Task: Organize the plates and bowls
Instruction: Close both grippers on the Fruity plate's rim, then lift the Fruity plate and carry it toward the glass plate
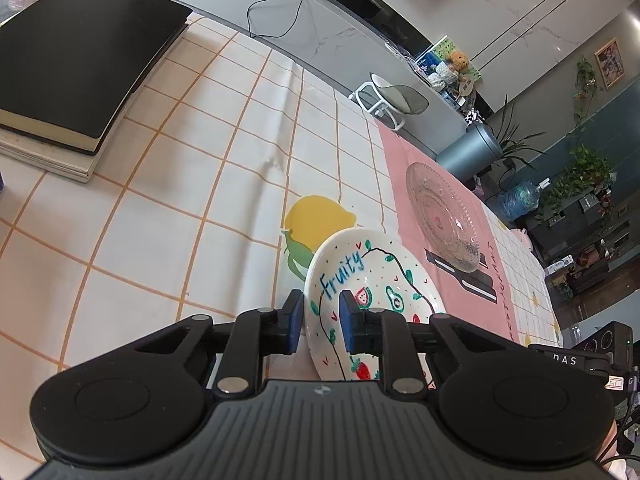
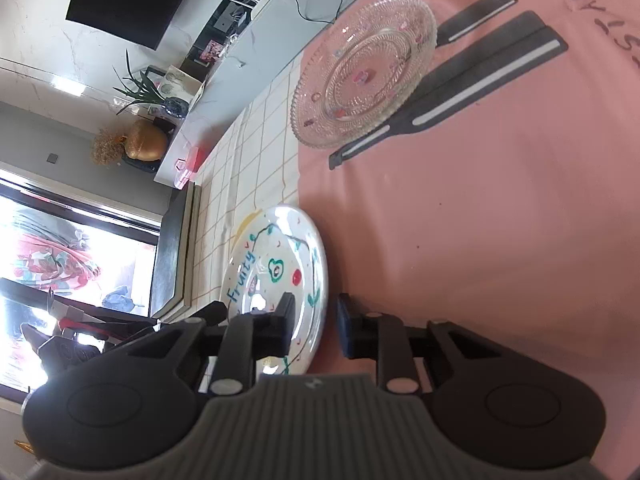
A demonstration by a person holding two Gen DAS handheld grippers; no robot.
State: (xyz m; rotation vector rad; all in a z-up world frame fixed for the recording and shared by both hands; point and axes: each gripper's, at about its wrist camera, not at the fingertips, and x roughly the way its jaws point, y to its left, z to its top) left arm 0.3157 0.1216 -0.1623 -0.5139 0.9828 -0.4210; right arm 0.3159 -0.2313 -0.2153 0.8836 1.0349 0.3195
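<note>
A white plate (image 1: pixel 372 276) painted with fruit and the word "Fruity" lies where the checked cloth meets the pink mat (image 1: pixel 404 184). My left gripper (image 1: pixel 322 320) straddles its near rim, one blue pad against the outside and the other on the painted face. In the right wrist view the same plate (image 2: pixel 276 264) has its rim between the jaws of my right gripper (image 2: pixel 316 320). One pad is over the plate's face, and a strip of pink mat (image 2: pixel 480 220) shows between the rim and the other pad. A clear glass plate (image 1: pixel 442 216) (image 2: pixel 364 72) sits farther back on the mat.
A stack of books with a black cover (image 1: pixel 80 60) lies at the far left on the checked tablecloth (image 1: pixel 180 200). Cutlery shapes (image 2: pixel 480 80) are printed on the mat beside the glass plate. Past the table's far edge stands a white stool (image 1: pixel 396 98).
</note>
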